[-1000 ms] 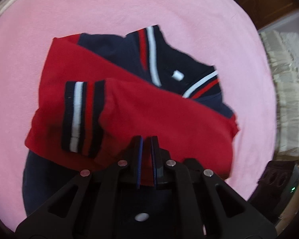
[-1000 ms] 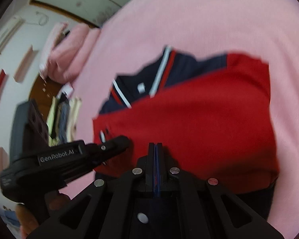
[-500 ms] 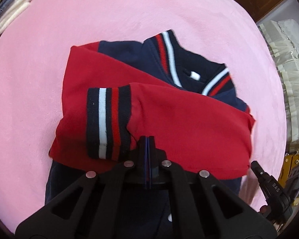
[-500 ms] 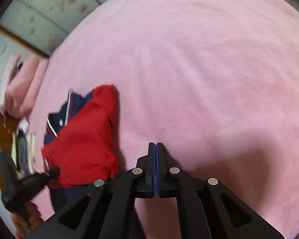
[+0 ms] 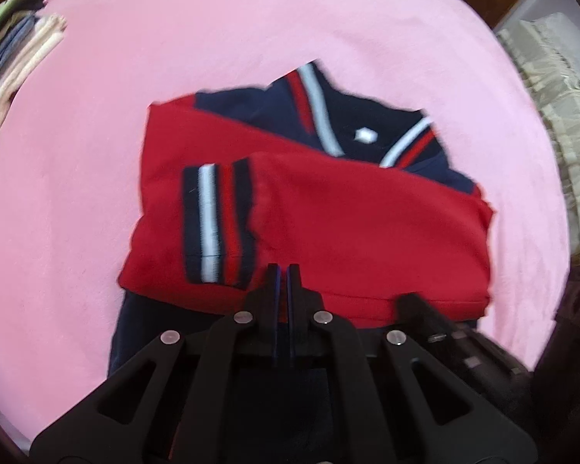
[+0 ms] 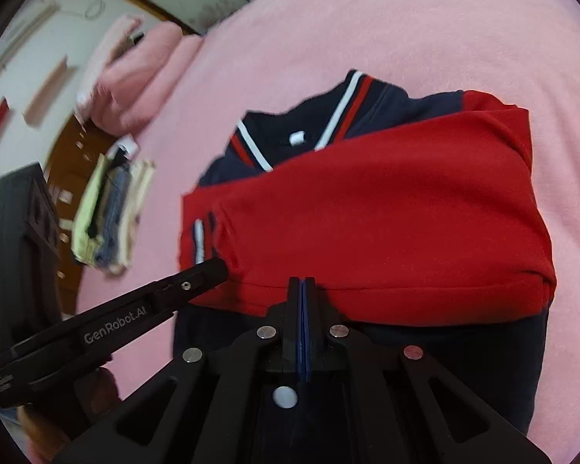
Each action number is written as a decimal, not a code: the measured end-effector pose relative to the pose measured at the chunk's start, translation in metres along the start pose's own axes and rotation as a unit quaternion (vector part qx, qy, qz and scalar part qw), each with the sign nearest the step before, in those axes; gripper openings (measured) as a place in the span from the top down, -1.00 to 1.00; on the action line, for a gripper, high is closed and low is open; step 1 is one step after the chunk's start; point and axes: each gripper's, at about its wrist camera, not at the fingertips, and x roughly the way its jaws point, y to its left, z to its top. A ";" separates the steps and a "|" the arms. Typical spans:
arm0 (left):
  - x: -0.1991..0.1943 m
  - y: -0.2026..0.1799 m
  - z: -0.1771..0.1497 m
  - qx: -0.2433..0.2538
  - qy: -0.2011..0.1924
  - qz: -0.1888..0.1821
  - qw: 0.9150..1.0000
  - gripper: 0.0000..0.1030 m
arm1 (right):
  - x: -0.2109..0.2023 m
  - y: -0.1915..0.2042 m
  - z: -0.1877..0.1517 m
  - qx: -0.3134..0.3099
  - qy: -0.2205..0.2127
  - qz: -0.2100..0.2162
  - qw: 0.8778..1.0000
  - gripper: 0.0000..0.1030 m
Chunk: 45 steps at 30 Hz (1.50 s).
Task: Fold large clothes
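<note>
Red-navy jacket (image 5: pixel 352 224), apparently half-folded

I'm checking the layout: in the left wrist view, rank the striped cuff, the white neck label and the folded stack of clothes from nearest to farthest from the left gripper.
1. Striped cuff, just left of the left gripper.
2. White neck label, beyond the red sleeves, slightly right.
3. Folded stack of clothes, far upper left, at the bed's edge.

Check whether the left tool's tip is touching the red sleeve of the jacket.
Touching, it appears: in the right wrist view the left tool ends right against the red sleeve beside its striped cuff, with no gap visible.
</note>
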 end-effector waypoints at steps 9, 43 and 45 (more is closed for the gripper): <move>0.004 0.023 -0.005 0.006 -0.015 0.051 0.999 0.99 | -0.041 -0.068 -0.024 0.056 -0.009 -0.002 0.998 1.00; -0.107 0.036 -0.040 0.057 0.006 0.034 0.998 -0.43 | -0.135 0.061 -0.080 0.028 -0.107 -0.133 0.985 -0.69; -0.110 0.040 -0.043 0.060 0.000 0.029 0.998 -0.43 | -0.136 0.067 -0.085 0.023 -0.111 -0.139 0.984 -0.70</move>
